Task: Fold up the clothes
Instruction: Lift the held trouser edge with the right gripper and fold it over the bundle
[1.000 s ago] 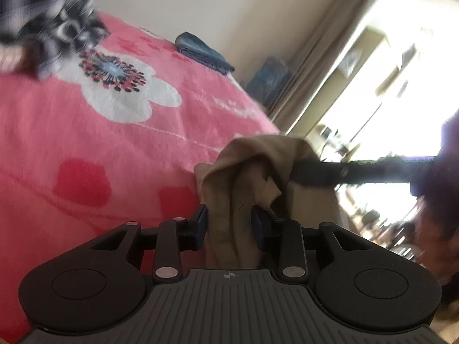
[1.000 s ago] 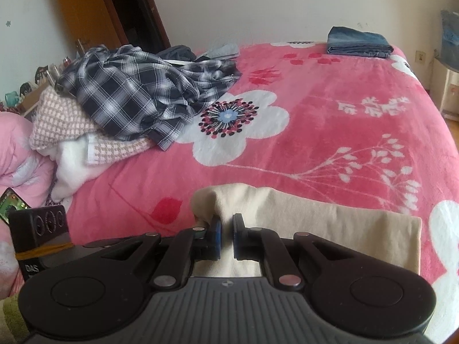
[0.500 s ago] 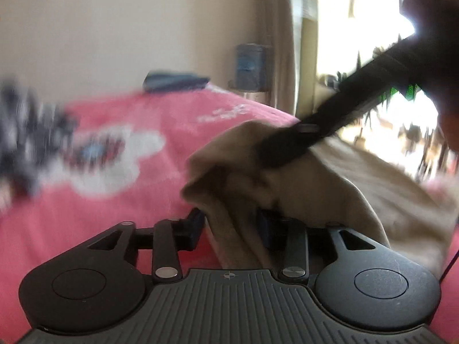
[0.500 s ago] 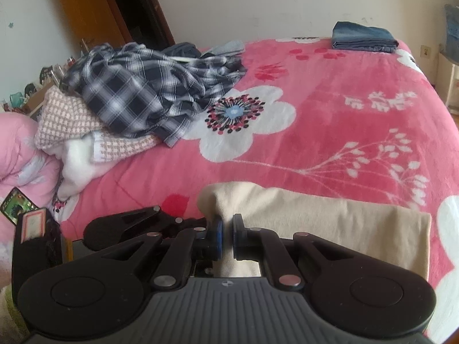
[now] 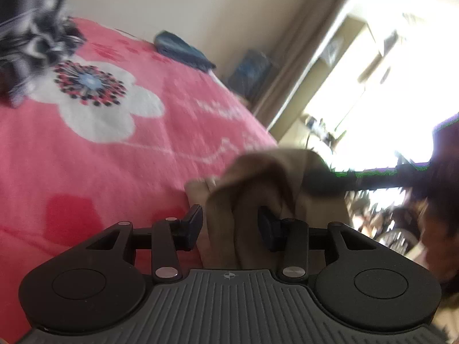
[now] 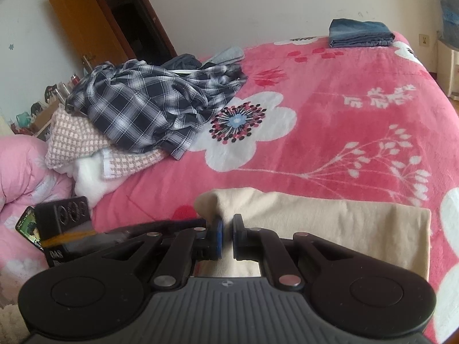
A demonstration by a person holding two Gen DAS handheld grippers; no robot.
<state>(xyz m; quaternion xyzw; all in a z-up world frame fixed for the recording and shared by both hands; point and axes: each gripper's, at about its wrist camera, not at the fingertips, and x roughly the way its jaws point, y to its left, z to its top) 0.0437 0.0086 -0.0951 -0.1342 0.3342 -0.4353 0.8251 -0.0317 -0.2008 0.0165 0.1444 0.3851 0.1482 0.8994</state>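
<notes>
A beige garment (image 6: 330, 223) lies folded along the near edge of the pink flowered bed (image 6: 344, 132). My right gripper (image 6: 226, 235) is shut on its left corner, with a thin fold of cloth pinched between the pads. In the left wrist view the same corner is a bunched beige garment (image 5: 249, 195) lifted off the bed. My left gripper (image 5: 229, 226) stands open around this bunch. There is a gap between its left pad and the cloth. The right gripper's dark finger (image 5: 330, 183) reaches in from the right onto the cloth.
A heap of clothes with a plaid shirt (image 6: 149, 106) on top sits at the bed's left. Folded jeans (image 6: 358, 33) lie at the far corner. A black box (image 6: 63, 209) and pink duvet (image 6: 20, 166) are at the near left. A bright window is right of the bed.
The left gripper's jaws have widened a little around the beige bunch, and its view swung aside and came back. The right gripper has kept its pinch on the corner.
</notes>
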